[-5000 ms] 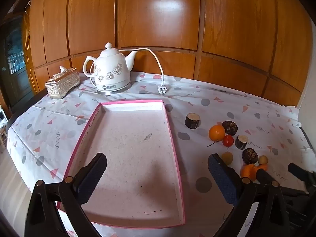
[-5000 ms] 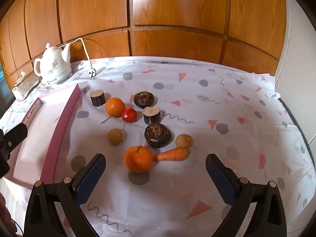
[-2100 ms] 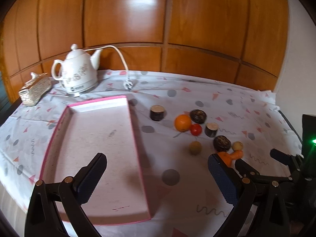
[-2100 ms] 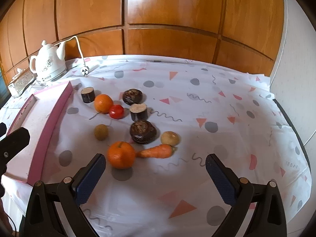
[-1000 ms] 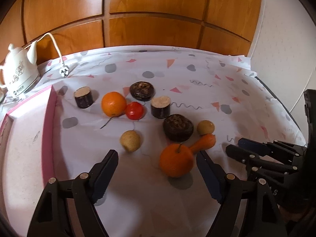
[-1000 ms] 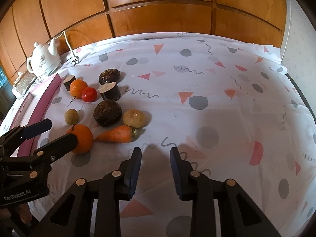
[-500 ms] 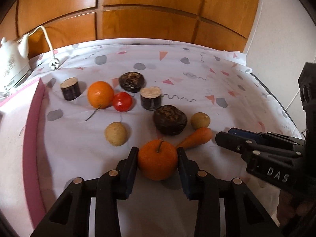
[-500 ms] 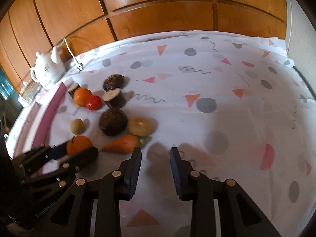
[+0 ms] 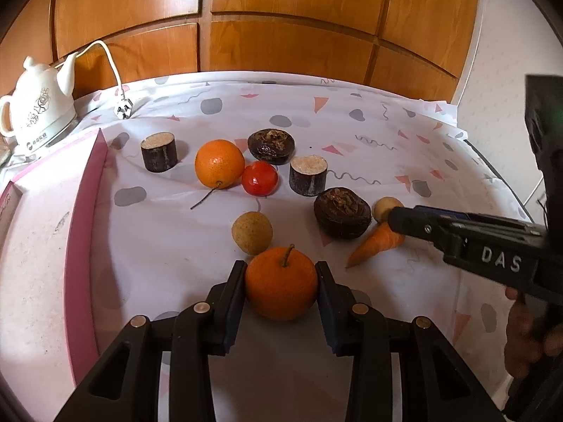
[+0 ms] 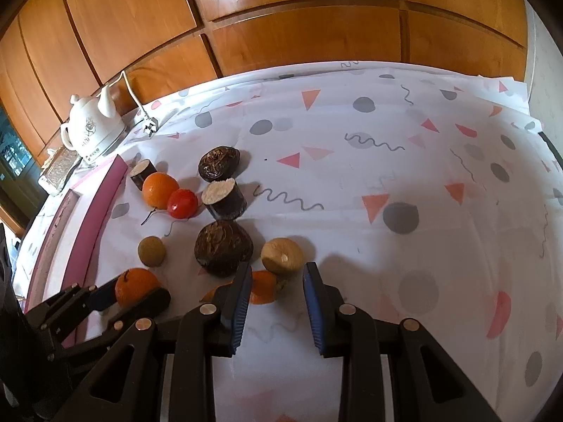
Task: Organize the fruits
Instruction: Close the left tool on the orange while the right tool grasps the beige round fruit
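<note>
My left gripper (image 9: 280, 270) is shut on a stemmed orange (image 9: 280, 283), both pads touching its sides on the cloth. The orange also shows in the right wrist view (image 10: 135, 286). My right gripper (image 10: 277, 270) is narrowly open over the thick end of a carrot (image 10: 262, 286), close to a tan round fruit (image 10: 282, 256). The carrot (image 9: 373, 244) lies beside a dark chestnut-like fruit (image 9: 342, 212). Another orange (image 9: 219, 163), a red tomato (image 9: 259, 183), a second tan fruit (image 9: 251, 232) and two dark cut cylinders (image 9: 308, 175) lie further back.
A pink-rimmed tray (image 9: 82, 218) lies at the left. A white kettle (image 9: 37, 112) with cord and plug stands at the back left. The patterned tablecloth (image 10: 404, 176) spreads to the right. Wooden panels back the table.
My left gripper has closed onto the stemmed orange. My right gripper has opened slightly and moved forward over the carrot's thick end.
</note>
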Demonstrator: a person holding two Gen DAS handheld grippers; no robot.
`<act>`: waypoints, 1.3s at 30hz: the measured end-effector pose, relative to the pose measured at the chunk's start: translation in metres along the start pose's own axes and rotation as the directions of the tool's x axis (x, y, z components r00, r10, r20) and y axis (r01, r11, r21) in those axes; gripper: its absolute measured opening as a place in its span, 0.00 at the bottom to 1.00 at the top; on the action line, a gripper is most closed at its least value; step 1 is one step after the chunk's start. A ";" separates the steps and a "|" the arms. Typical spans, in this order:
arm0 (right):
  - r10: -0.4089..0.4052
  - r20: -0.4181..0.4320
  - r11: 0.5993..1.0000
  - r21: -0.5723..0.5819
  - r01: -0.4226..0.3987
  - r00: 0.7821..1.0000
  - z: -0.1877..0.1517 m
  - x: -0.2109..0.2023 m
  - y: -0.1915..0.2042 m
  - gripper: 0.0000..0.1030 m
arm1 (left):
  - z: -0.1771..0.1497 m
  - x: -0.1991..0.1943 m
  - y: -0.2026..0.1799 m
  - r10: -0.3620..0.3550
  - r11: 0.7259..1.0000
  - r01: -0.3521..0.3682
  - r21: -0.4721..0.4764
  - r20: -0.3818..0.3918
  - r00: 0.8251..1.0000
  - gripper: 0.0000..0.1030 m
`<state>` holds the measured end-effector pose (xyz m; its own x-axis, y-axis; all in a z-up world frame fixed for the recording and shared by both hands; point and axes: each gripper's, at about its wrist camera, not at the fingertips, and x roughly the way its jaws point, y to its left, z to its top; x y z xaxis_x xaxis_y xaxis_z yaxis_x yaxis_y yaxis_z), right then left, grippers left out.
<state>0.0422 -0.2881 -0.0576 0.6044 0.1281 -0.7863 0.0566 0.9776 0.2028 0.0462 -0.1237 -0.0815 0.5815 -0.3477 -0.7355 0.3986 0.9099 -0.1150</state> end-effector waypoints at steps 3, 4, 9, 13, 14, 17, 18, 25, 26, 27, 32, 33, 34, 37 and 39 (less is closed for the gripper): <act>0.011 -0.008 1.000 0.000 -0.011 1.000 0.005 0.001 0.001 0.29 | -0.001 0.002 -0.002 0.002 1.000 -0.002 0.009 -0.001 1.000 0.38; -0.003 -0.016 1.000 -0.006 0.003 1.000 0.005 0.003 0.001 0.29 | -0.001 0.002 -0.003 0.003 1.000 -0.003 0.010 0.000 1.000 0.38; -0.028 -0.020 1.000 -0.005 0.028 0.999 0.012 0.012 0.001 0.29 | -0.002 0.003 -0.003 0.005 1.000 -0.005 0.017 0.006 1.000 0.38; -0.036 -0.023 0.999 -0.032 0.035 0.999 0.015 0.017 0.007 0.22 | -0.002 0.002 -0.002 0.004 1.000 -0.005 0.016 0.007 1.000 0.38; -0.044 -0.023 0.998 -0.038 0.043 0.999 0.015 0.018 0.008 0.21 | -0.002 0.002 -0.002 0.003 1.000 -0.003 0.013 0.006 1.000 0.37; -0.066 -0.014 0.996 -0.058 0.065 0.998 0.015 0.018 0.012 0.18 | -0.002 0.001 -0.002 0.004 1.000 -0.004 0.013 0.003 1.000 0.37; -0.062 -0.012 0.996 -0.059 0.061 0.998 0.014 0.018 0.012 0.17 | -0.002 0.000 -0.002 0.006 1.000 -0.006 0.012 0.002 1.000 0.37; -0.053 -0.015 0.995 -0.083 0.052 0.998 0.015 0.017 0.017 0.10 | -0.004 -0.007 0.001 0.011 1.000 -0.011 0.002 -0.007 1.000 0.37; -0.046 -0.015 0.996 -0.078 0.044 0.999 0.015 0.017 0.017 0.11 | -0.004 -0.008 0.002 0.010 1.000 -0.010 -0.002 -0.008 1.000 0.37; -0.050 -0.015 0.996 -0.070 0.049 0.999 0.015 0.018 0.016 0.15 | -0.005 -0.008 0.002 0.009 1.000 -0.009 -0.003 -0.007 1.000 0.37; -0.049 -0.030 0.999 -0.021 0.049 0.998 0.021 0.023 0.007 0.32 | -0.007 -0.011 0.005 0.009 1.000 -0.009 -0.014 -0.004 1.000 0.37; -0.053 -0.030 0.998 -0.024 0.053 0.998 0.022 0.024 0.007 0.32 | -0.007 -0.011 0.005 0.009 1.000 -0.009 -0.014 -0.004 1.000 0.37; -0.055 -0.032 0.998 -0.027 0.054 0.998 0.023 0.026 0.007 0.32 | -0.007 -0.011 0.005 0.010 1.000 -0.010 -0.013 -0.003 1.000 0.37; -0.046 -0.039 0.999 -0.026 0.045 0.998 0.025 0.032 0.008 0.31 | -0.007 -0.013 0.007 0.014 1.000 -0.014 -0.020 -0.002 1.000 0.37; -0.032 -0.042 0.999 -0.022 0.031 0.999 0.026 0.037 0.008 0.24 | -0.007 -0.015 0.009 0.020 1.000 -0.020 -0.025 0.004 1.000 0.37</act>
<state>0.0856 -0.2794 -0.0698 0.5686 0.1033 -0.8161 0.0578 0.9846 0.1649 0.0360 -0.1090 -0.0757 0.5923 -0.3306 -0.7347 0.3695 0.9219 -0.1169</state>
